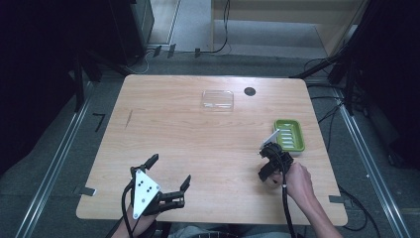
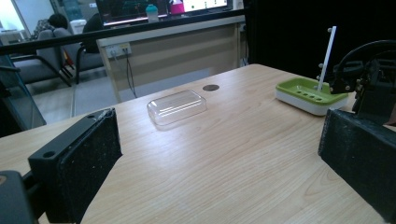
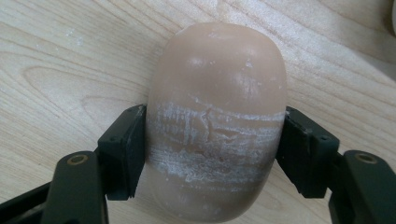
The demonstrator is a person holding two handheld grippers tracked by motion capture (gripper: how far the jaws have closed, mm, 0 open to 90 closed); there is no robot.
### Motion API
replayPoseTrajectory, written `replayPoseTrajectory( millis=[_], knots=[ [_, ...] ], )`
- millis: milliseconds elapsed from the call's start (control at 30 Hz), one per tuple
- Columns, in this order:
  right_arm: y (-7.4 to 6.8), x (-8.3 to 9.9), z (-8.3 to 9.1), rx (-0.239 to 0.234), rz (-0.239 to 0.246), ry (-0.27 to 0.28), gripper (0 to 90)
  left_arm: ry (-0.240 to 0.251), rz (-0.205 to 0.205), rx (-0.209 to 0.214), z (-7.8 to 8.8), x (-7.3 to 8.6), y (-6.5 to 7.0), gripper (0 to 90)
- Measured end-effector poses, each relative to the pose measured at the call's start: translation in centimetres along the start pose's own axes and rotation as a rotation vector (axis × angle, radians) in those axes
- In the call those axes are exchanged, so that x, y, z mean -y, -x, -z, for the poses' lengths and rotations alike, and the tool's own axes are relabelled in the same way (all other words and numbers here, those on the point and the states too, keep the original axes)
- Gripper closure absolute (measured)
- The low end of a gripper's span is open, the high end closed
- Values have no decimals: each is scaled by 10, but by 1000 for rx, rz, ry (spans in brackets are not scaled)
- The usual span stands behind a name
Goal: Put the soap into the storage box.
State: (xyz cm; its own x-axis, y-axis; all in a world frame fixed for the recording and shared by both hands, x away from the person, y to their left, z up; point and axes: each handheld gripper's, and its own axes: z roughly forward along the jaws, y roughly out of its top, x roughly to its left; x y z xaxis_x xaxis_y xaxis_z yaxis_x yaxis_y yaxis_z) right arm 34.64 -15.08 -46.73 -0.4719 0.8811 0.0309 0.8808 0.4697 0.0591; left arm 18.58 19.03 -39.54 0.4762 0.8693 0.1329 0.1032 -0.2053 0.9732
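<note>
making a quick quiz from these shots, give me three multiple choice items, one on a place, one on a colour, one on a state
1. Where is the clear plastic lid?
A. at the table's far side
B. in the green dish
C. under the left tool

2. What colour is the ridged soap dish?
A. blue
B. green with a white base
C. red

3. What is the right tool doing?
A. open over bare wood
B. shut on the tan oval soap bar
C. holding the lid

Key: A, the lid lies alone near the far edge; B, the left gripper view shows green over white; B, both jaws press the bar's sides.
</note>
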Motion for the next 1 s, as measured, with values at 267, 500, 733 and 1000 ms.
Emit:
replayPoseTrajectory(
  millis=[267, 500, 733, 1000],
  knots=[
    [4, 0, 0, -12, 13, -11, 324, -3, -2, 2, 0, 0, -1, 0],
    [5, 1, 2, -10, 22, -25, 326, -1, -4, 5, -1, 0, 0, 0],
    [8, 2, 7, -7, 28, -24, 327, -3, -9, 10, -1, 0, 0, 0],
    [13, 4, 13, -6, 37, -39, 328, 1, -10, 16, -1, 0, 0, 0]
  ],
)
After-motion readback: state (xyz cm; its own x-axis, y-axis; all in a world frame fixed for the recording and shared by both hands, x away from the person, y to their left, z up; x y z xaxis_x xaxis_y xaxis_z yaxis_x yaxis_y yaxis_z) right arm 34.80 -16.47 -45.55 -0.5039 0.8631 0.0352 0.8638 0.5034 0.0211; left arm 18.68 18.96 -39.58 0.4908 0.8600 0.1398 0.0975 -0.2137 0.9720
